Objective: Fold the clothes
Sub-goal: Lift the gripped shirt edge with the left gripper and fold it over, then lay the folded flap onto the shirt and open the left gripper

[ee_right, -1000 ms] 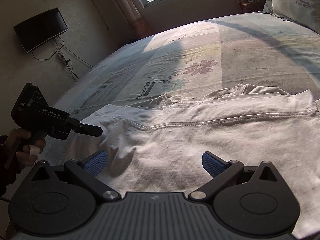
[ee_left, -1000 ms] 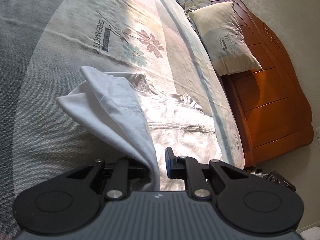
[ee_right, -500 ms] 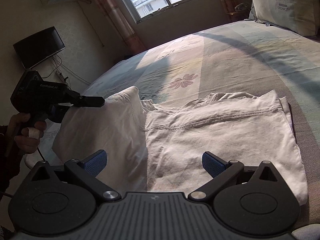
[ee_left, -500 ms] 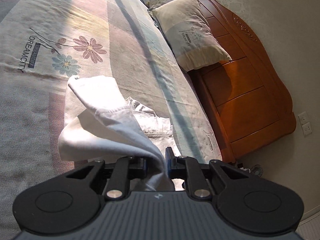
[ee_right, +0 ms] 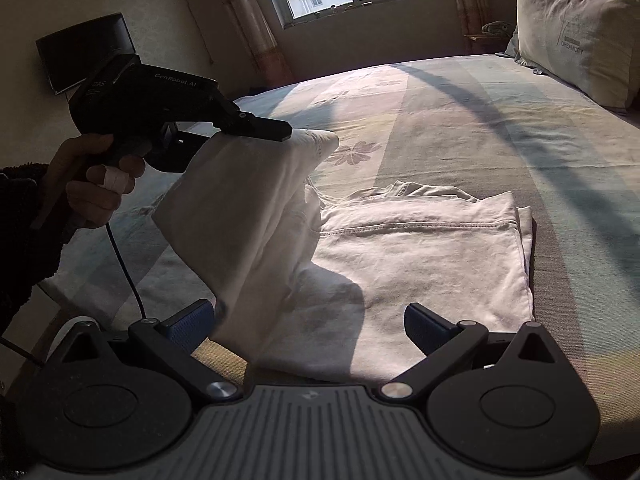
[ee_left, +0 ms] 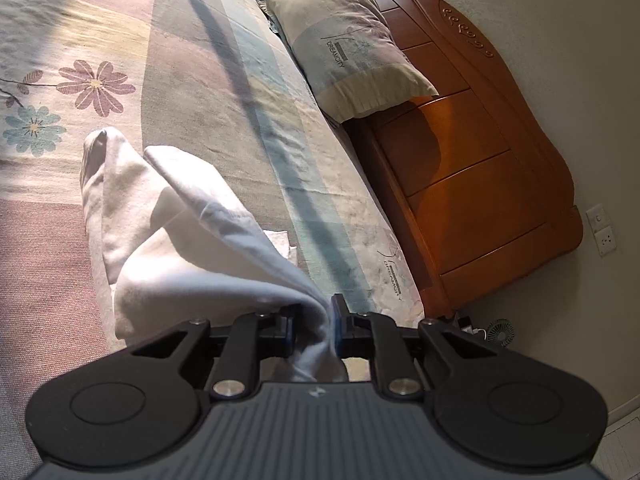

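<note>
Right gripper (ee_right: 306,326) sits low at the near hem, jaws wide, nothing between them; I reckon it's parked clear so the fold can pass. Left gripper (ee_left: 314,326) has its jaws narrow, clamped on the white shirt (ee_right: 420,248) edge, lifting that side over the half lying flat on the bed (ee_right: 500,120). Lifted high so the flap clears, I think. Pillow (ee_left: 352,44) beyond, against the headboard (ee_left: 480,152).

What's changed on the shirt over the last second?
The left gripper, shut on the white shirt, has lifted its left side off the bed and is carrying it over toward the pillow side. The right gripper stays open, holding nothing.
</note>
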